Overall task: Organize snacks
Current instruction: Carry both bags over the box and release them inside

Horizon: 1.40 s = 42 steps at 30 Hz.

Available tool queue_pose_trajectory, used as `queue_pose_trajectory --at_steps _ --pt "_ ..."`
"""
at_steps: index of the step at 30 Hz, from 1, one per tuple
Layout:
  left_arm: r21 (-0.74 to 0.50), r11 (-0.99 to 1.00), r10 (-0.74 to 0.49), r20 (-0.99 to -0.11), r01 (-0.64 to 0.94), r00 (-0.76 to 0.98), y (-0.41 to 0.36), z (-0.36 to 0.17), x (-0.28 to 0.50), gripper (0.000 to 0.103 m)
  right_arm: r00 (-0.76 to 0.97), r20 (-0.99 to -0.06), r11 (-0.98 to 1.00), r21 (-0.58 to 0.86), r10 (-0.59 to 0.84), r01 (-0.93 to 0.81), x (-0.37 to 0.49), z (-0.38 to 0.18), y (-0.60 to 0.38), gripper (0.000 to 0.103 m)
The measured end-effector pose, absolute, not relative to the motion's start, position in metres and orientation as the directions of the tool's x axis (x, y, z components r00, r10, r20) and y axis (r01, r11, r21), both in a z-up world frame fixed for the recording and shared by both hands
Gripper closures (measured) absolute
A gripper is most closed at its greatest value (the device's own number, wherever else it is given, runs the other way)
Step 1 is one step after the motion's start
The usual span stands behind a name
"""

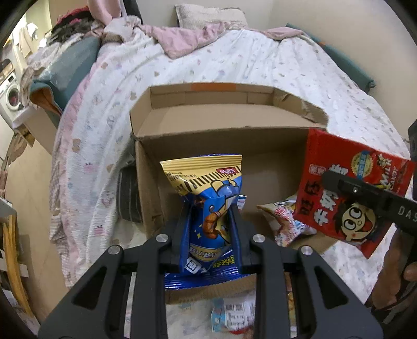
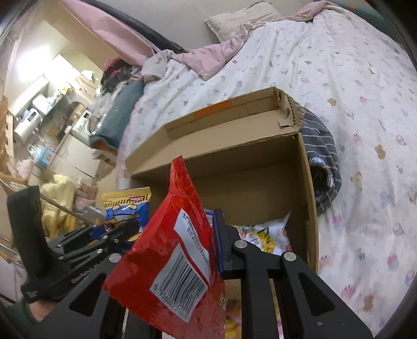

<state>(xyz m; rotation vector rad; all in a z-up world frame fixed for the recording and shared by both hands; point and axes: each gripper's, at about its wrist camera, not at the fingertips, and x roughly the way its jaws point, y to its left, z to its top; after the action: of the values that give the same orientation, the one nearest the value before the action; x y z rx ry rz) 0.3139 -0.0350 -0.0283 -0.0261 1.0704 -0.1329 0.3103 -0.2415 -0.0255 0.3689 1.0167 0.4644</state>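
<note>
Left wrist view: blue and yellow snack bag [image 1: 206, 208] pinched upright between the narrow fingers of the left gripper [image 1: 209, 221], just above the near wall of the cardboard box [image 1: 229, 146]. Yellow top of the bag raised over the box's open inside, crimped blue bottom edge hanging below the fingers. Red candy bag [image 1: 346, 187] at the right end of the box, clamped in the right gripper [image 1: 365, 193], tilted, cartoon face and "MILK CANDY" print turned toward the camera. White printed packet [image 1: 286, 221] lying on the box floor, low at the right corner, partly behind the red bag. More small packets [image 1: 232, 315] blurred on the bedding just in front of the box, between the gripper's arms. Part of a hand [image 1: 398, 268] visible at the right edge, beside the box.

Right wrist view: red candy bag [image 2: 172, 250] gripped edge-on by the right gripper [image 2: 213, 234], fingers close together on it, barcode label facing the lens, in front of the box [image 2: 260, 167]. Blue and yellow bag [image 2: 127, 208] left of the box, carried by the left gripper [image 2: 114, 234]. White packet [image 2: 263, 234] inside the box at its right wall. Striped dark cloth [image 2: 320, 156] against the outside of that wall. Box resting on a bed with a white patterned quilt [image 2: 351, 91], back flap [image 2: 229, 114] raised toward a pink blanket [image 2: 208, 57] and a pillow [image 2: 239, 18].
</note>
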Motion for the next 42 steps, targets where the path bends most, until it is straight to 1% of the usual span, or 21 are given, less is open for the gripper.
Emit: queue_pose_trajectory --at_steps 4,9,14,19,23,26,30,39,40,41,42 --pt "-0.142 0.985 -0.169 -0.881 0.093 0.442 -0.032 -0.041 0.326 0.080 0.416 -0.744 0.849 0.497 0.523 -0.180 0.325 -0.049 -0.240 0.086" --pt "-0.104 0.990 -0.138 -0.882 0.100 0.451 -0.035 -0.048 0.328 0.080 0.383 -0.739 0.828 0.539 0.554 -0.155 0.335 -0.071 -0.238 0.086" --pt "-0.103 0.988 -0.141 -0.897 0.112 0.419 -0.037 -0.059 0.329 0.079 0.354 -0.770 0.844 0.518 0.531 -0.141 0.339 -0.087 -0.232 0.086" --pt "-0.106 0.988 -0.145 -0.893 0.113 0.426 -0.038 -0.058 0.328 0.079 0.324 -0.804 0.864 0.492 0.499 -0.108 0.341 -0.101 -0.232 0.086" --pt "-0.113 0.987 -0.150 -0.894 0.111 0.422 -0.038 -0.059 0.327 0.078 0.326 -0.797 0.856 0.509 0.509 -0.092 0.342 -0.101 -0.234 0.086" --pt "-0.114 0.986 -0.156 -0.888 0.121 0.432 -0.040 -0.056 0.325 0.078 0.323 -0.786 0.844 0.527 0.528 -0.097 0.342 -0.100 -0.233 0.082" --pt "-0.069 0.987 -0.128 -0.884 0.144 0.449 -0.046 -0.052 0.323 0.078 0.339 -0.805 0.871 0.478 0.487 -0.115 0.339 -0.098 -0.230 0.082" --pt "-0.070 0.985 -0.134 -0.879 0.155 0.458 -0.049 -0.048 0.322 0.077 0.402 -0.769 0.861 0.495 0.497 -0.118 0.338 -0.082 -0.240 0.082" --pt "-0.069 0.985 -0.135 -0.877 0.157 0.462 -0.049 -0.047 0.321 0.074 0.415 -0.760 0.859 0.497 0.499 -0.124 0.337 -0.078 -0.241 0.082" --pt "-0.070 0.984 -0.139 -0.874 0.162 0.465 -0.050 -0.046 0.321 0.064 0.424 -0.754 0.857 0.499 0.502 -0.128 0.337 -0.076 -0.241 0.082" --pt "-0.070 0.984 -0.140 -0.873 0.164 0.468 -0.050 -0.046 0.320 0.059 0.435 -0.742 0.852 0.505 0.510 -0.136 0.336 -0.072 -0.242 0.082"
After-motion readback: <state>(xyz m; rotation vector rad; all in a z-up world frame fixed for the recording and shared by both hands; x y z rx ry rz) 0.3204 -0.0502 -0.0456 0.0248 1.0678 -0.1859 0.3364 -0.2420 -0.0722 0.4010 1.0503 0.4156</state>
